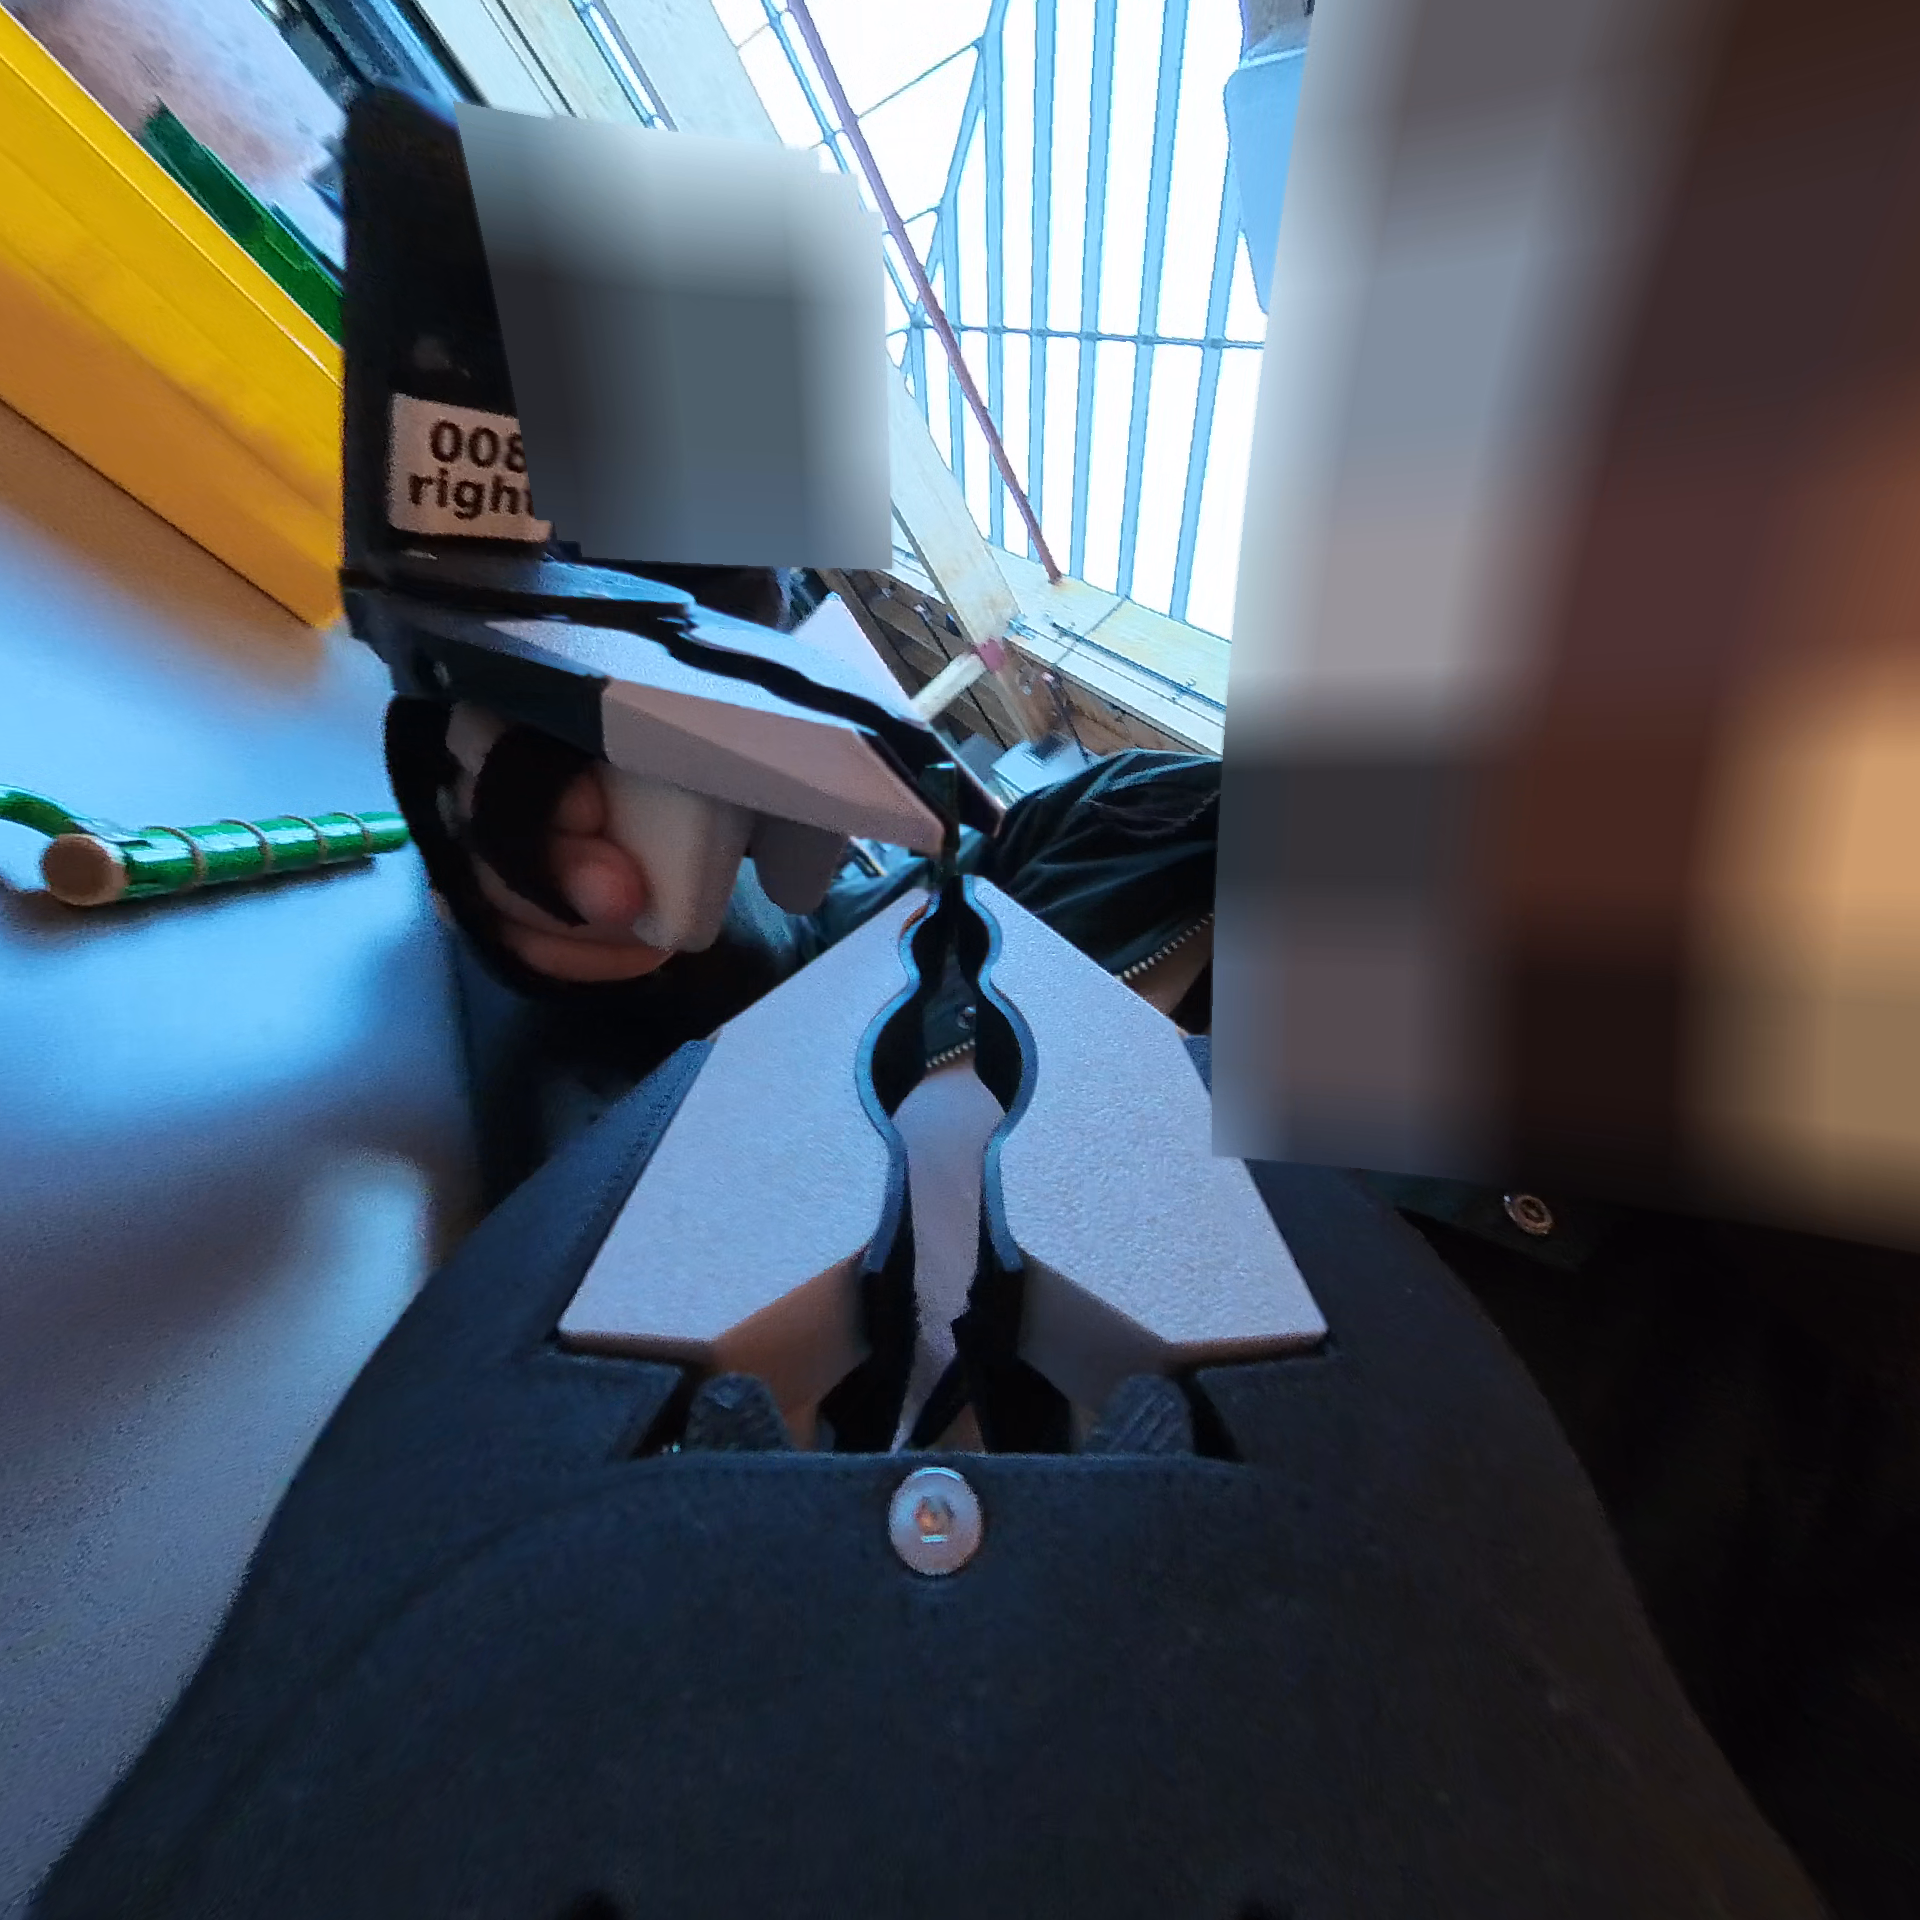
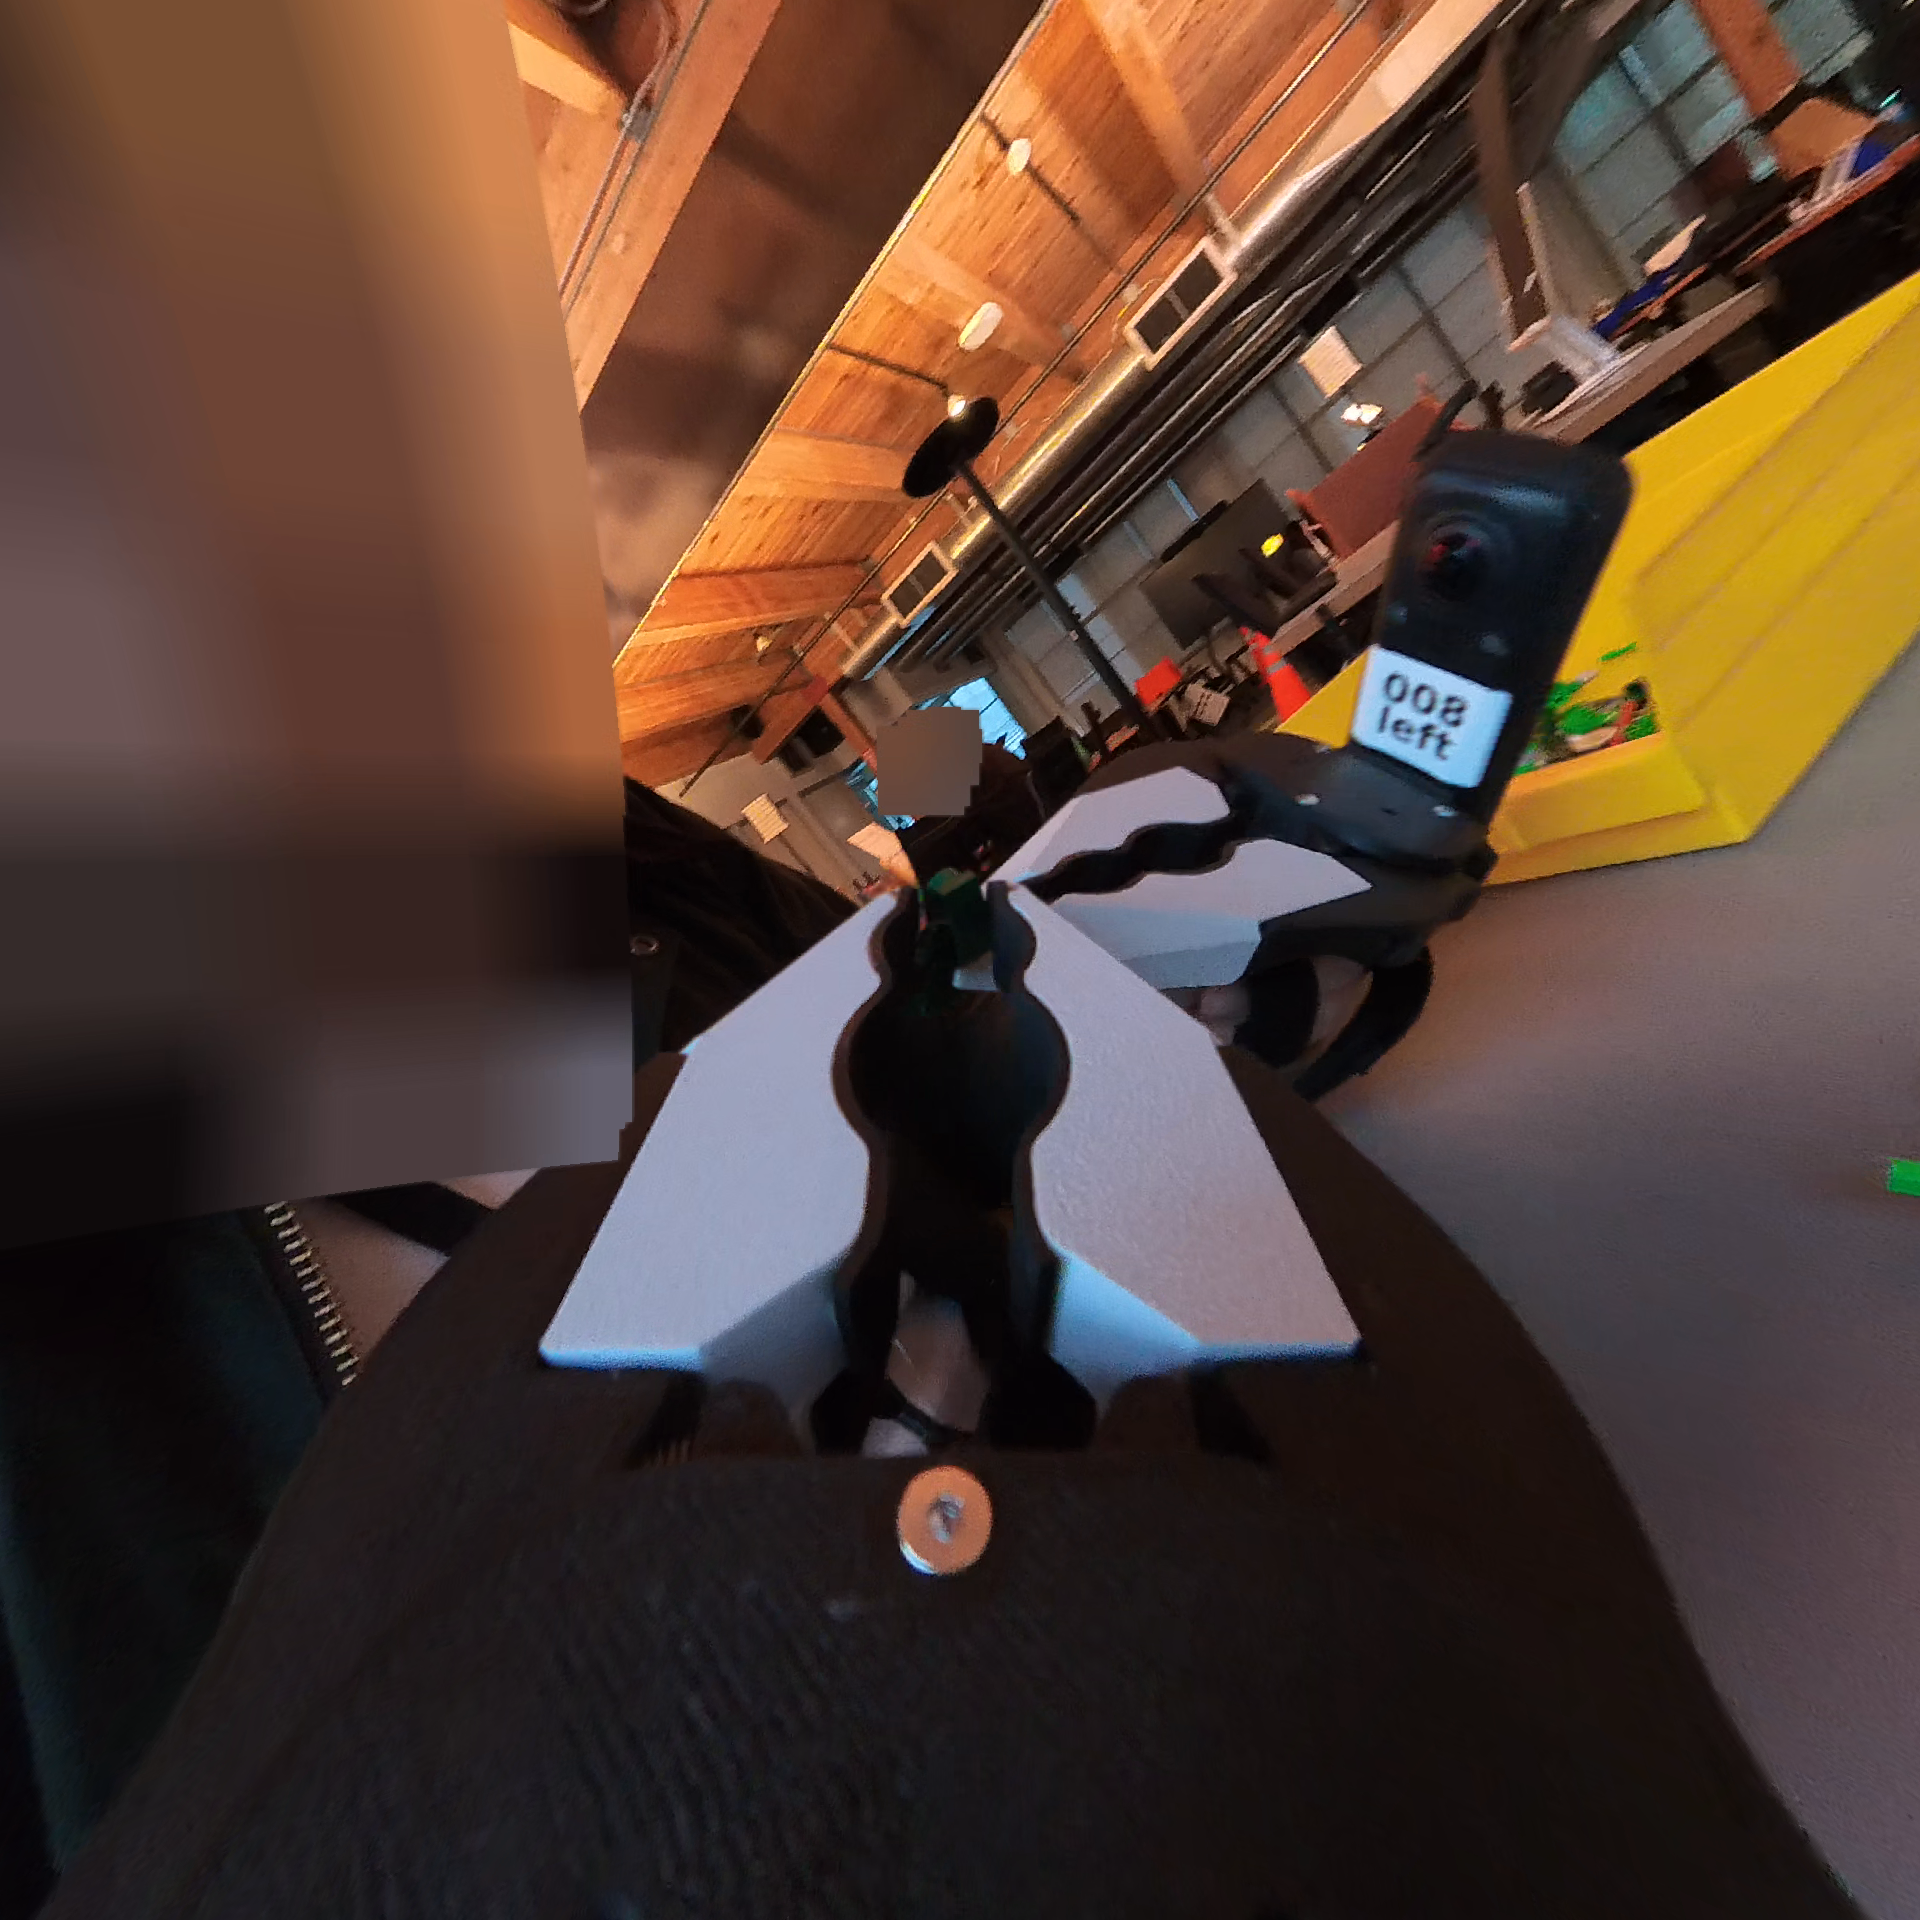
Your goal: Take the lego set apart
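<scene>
Left wrist view, left gripper (image 1: 948, 904): its two grey fingers are pressed nearly together at the tips, pinching a small dark green lego piece (image 1: 943, 831) that pokes up between them.
Left wrist view, right gripper (image 1: 940, 795): it comes in from the left and above, held by a hand (image 1: 592, 883) in a dark strap; its tips meet the same lego piece from the top, drawn close around it.
Left wrist view, tabletop (image 1: 208, 1091): a grey surface on the left, with a green stick-like part with a tan round end (image 1: 223, 852) lying far left, well apart from both grippers.
Left wrist view, yellow bin (image 1: 156, 343): it stands at the far left of the tabletop.
Left wrist view, background: a bright window with a pale grid fills the far middle.

Right wrist view, right gripper (image 2: 948, 899): its grey fingers are closed down on the small green lego piece (image 2: 951, 894) at their tips.
Right wrist view, left gripper (image 2: 1003, 883): it reaches in from the right, its tips touching the same piece; a black camera (image 2: 1486, 582) with a white label stands on its body.
Right wrist view, yellow bin (image 2: 1766, 582): at the far right, with green pieces (image 2: 1584, 712) inside.
Right wrist view, tabletop (image 2: 1662, 1195): grey, with one small bright green brick (image 2: 1903, 1177) at the right edge, well apart from the grippers.
Right wrist view, background: wooden ceiling beams and a workshop hall, far off.
</scene>
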Demonstrator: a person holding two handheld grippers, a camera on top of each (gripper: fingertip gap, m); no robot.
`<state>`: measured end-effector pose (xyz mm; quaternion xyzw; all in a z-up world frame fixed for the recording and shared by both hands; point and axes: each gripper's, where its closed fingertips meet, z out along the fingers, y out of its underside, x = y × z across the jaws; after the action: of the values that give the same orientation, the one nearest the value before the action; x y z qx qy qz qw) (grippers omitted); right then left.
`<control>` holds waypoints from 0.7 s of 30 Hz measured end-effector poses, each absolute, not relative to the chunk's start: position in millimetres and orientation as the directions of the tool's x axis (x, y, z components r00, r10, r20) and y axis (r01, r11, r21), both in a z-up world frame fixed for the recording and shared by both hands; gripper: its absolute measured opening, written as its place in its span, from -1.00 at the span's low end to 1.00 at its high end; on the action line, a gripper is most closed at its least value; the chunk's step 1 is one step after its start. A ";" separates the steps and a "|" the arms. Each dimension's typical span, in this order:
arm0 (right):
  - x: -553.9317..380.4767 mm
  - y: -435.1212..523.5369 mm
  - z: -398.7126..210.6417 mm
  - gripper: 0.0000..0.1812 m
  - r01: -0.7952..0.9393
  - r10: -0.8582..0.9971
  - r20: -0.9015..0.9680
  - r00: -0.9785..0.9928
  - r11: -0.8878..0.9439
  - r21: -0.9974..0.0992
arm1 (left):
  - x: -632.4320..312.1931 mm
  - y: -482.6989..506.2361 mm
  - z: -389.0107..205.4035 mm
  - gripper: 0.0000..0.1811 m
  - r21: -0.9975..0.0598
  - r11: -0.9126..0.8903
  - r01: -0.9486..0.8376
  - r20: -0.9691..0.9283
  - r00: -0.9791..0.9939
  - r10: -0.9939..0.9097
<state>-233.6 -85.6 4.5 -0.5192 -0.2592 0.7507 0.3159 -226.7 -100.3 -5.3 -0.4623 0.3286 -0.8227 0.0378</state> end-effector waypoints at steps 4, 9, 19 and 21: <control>-235.9 -94.0 6.3 -0.90 -0.179 0.758 -0.593 -0.272 -0.645 -0.742 | -228.0 -109.2 -2.4 -1.00 -0.575 -0.771 -0.274 0.727 -0.603 -0.328; -230.0 -79.1 5.1 -0.89 -0.241 0.813 -0.560 -0.162 -0.583 -0.776 | -213.8 -86.8 -20.3 -0.55 -0.609 -0.770 -0.190 0.757 -0.429 -0.493; -226.8 -44.7 -23.8 -0.89 -0.240 0.798 -0.598 0.070 -0.569 -0.787 | -212.6 -58.4 -42.6 -0.69 -0.859 -0.499 -0.118 0.509 -0.085 -0.857; -227.7 -43.8 -24.7 -0.89 -0.243 0.785 -0.617 0.054 -0.589 -0.771 | -209.0 -64.2 -48.8 -0.69 -0.850 -0.502 -0.163 0.519 -0.095 -0.849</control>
<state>-227.7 -43.8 -24.7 -0.6092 -0.2227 0.6506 0.3949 -209.0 -64.2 -48.8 -0.6119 0.4136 -0.6135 0.2795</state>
